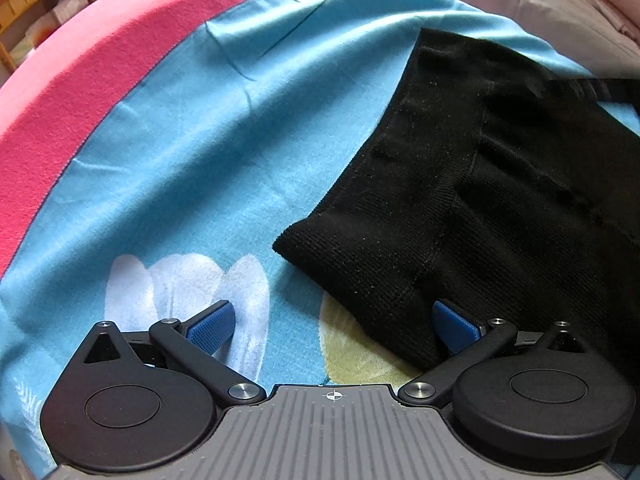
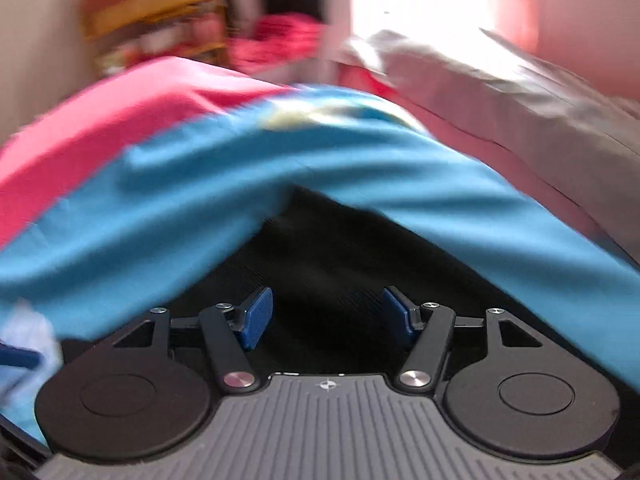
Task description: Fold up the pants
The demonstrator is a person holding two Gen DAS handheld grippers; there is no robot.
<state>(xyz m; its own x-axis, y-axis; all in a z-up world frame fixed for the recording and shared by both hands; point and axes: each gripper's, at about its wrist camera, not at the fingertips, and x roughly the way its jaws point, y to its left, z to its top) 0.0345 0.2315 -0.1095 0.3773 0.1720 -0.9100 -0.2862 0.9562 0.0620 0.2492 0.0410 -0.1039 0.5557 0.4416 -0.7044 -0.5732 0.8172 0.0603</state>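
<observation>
Open blue sheet (image 1: pixel 192 152) across left and centre of left-wrist frame. Black pants (image 1: pixel 480 168) fill right half, edge against one pad (image 1: pixel 454 322). Pink blanket (image 1: pixel 80 92) banked upper left; grey bedding (image 1: pixel 520 4) upper right.

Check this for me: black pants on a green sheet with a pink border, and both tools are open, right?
Not quite: the left wrist view shows the sheet is blue, not green. The rest holds: black pants, pink border, left tool and right tool open.
</observation>
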